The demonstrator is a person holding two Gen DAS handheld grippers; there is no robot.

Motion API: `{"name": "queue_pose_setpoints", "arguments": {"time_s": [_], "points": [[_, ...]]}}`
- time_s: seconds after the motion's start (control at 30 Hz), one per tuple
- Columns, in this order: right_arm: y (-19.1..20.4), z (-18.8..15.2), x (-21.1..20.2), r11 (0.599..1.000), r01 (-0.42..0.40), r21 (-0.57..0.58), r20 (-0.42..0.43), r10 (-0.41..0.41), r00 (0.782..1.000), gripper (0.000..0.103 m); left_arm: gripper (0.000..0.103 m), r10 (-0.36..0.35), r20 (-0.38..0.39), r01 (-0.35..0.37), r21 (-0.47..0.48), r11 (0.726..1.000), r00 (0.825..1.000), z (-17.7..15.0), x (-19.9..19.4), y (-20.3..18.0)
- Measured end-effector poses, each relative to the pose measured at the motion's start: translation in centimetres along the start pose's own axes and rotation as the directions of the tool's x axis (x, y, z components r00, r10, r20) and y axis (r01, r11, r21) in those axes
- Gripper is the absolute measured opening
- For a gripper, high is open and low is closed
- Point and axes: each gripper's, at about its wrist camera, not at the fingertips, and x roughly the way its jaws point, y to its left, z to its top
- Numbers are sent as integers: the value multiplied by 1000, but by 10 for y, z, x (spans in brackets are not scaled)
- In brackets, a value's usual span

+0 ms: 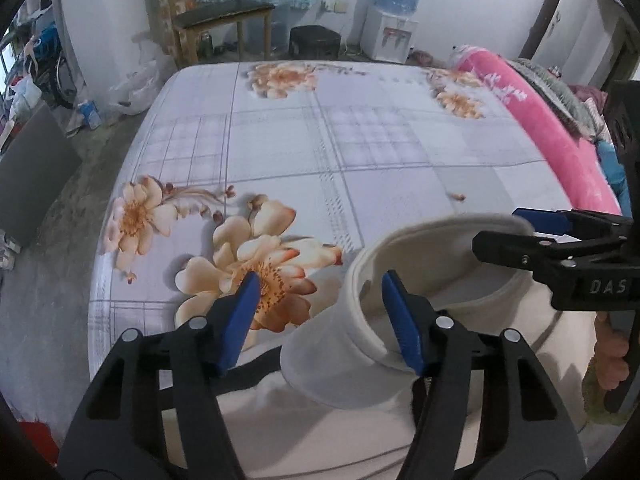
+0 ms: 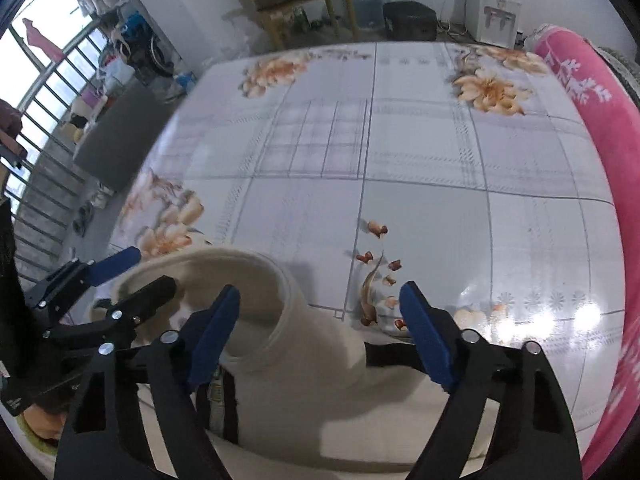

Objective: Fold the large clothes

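Floral-sheeted bed (image 1: pixel 280 140) ahead. Cream garment (image 1: pixel 340 420) below both jaws, collar (image 1: pixel 360 280) between them. Left gripper (image 1: pixel 320 320) agape, right gripper (image 2: pixel 320 320) agape, holding nothing.

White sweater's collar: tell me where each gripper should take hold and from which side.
Grip the collar at its rolled rim, one gripper per side. It stands open like a tube, so a finger can likely slip inside. The left gripper and the right gripper are both open astride opposite walls; close from there onto the rim.
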Motion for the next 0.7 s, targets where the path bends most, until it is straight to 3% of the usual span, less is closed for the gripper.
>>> {"name": "queue_pose_setpoints", "arguments": {"time_s": [0.3, 0.37, 0.5, 0.7], "points": [[4, -26, -8, 999, 7, -42, -40, -9, 999, 53, 23, 17, 12, -18, 79, 997, 1000, -16, -21, -14], [7, -36, -14, 997, 26, -76, -35, -29, 999, 49, 19, 9, 5, -9, 87, 996, 1000, -21, -26, -17], [9, -60, -32, 990, 66, -127, -13, -68, 998, 29, 12, -4, 20, 1, 135, 991, 1000, -42, -49, -25], [9, -91, -56, 985, 42, -169, 9, -41, 999, 21, 9, -9, 40, 2, 179, 984, 999, -74, -75, -34]]}}
